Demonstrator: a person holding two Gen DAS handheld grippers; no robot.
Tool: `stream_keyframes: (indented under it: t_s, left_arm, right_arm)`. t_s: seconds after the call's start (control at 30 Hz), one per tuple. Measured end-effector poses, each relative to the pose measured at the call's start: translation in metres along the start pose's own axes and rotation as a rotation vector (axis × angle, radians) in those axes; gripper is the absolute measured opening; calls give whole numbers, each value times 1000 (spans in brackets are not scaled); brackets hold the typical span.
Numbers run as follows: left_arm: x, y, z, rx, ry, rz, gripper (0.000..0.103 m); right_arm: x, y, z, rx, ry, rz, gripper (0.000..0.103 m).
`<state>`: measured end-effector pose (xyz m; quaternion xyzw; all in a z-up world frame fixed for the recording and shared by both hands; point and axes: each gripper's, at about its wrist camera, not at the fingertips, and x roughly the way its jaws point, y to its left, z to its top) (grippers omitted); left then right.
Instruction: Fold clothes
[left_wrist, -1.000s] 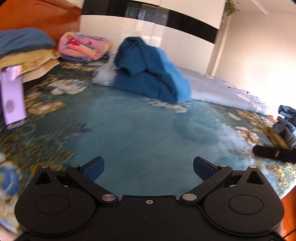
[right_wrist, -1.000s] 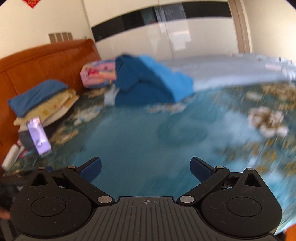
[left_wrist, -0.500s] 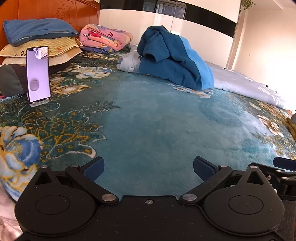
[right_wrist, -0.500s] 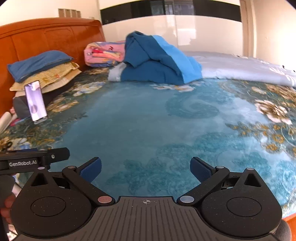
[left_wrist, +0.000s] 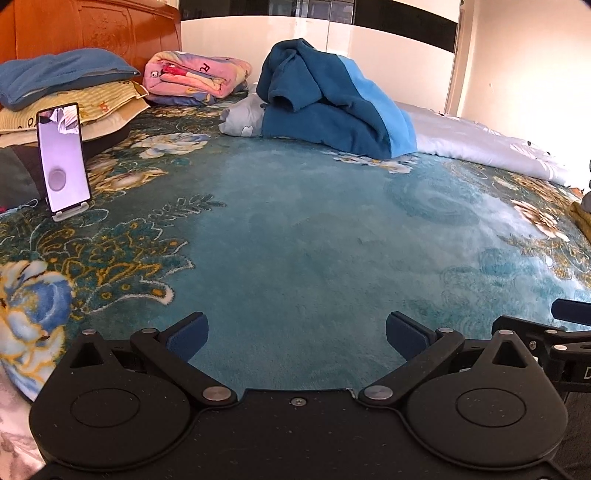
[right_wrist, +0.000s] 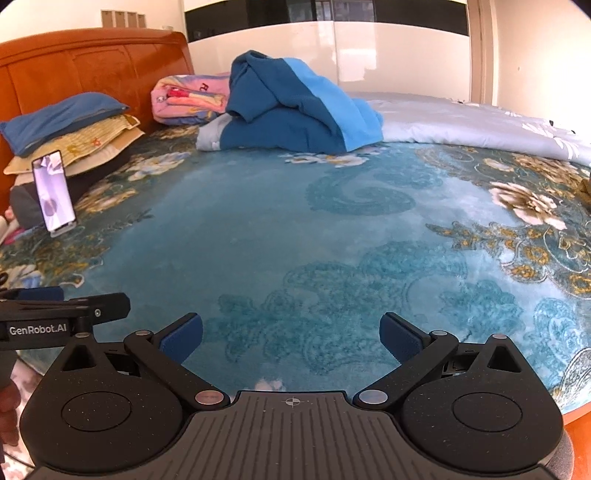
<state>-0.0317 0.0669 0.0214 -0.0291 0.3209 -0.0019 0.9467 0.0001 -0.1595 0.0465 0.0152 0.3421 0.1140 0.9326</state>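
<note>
Left tool (left_wrist: 295, 334): black, two-finger, blue pads, spread wide, nothing between. Right tool (right_wrist: 291, 334): same build, spread wide too, empty. Both low over near edge of teal plush bedspread w/ gold-and-cream floral border (left_wrist: 314, 236), side by side; tip of right tool visible at right edge of left wrist view, left tool's body w/ white lettering at left edge of right wrist view.

Rumpled two-tone blue fleece heap, dark blue w/ lighter blue panel (left_wrist: 328, 99), well apart from both tools, at far side of bed, resting partly on pale grey-blue quilt (left_wrist: 480, 144). Garment or blanket? Hard to say from here. Folded pink cartoon-print blanket (left_wrist: 195, 75) just beside heap, near orange-brown wooden headboard (right_wrist: 85, 70). Stack of pillows, blue on top of yellow striped (left_wrist: 62, 88), at left. White-screened phone on small stand (left_wrist: 64, 160) upright in front of stack. Sliver of dark and mustard fabric (left_wrist: 583, 210) at right edge of bed, mostly cut off.
</note>
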Motion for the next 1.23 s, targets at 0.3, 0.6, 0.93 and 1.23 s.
stream_keyframes:
  t_s: [0.3,0.6,0.93,1.23]
  left_arm:
    - [0,-12,-2,61,-2,14,102]
    - [1,-17,-8,105,8,11,102]
    - [2,-20,-14,116,21,5,102]
    - [0,-20,-16,109,7,17,102]
  right_arm:
    - [1,-1,-4,4,12,17,103]
    - [1,-3,-7,15,23,28,103]
    - [3,-1,-10,15,45,27,103]
    - [5,1,-12,6,65,33,103]
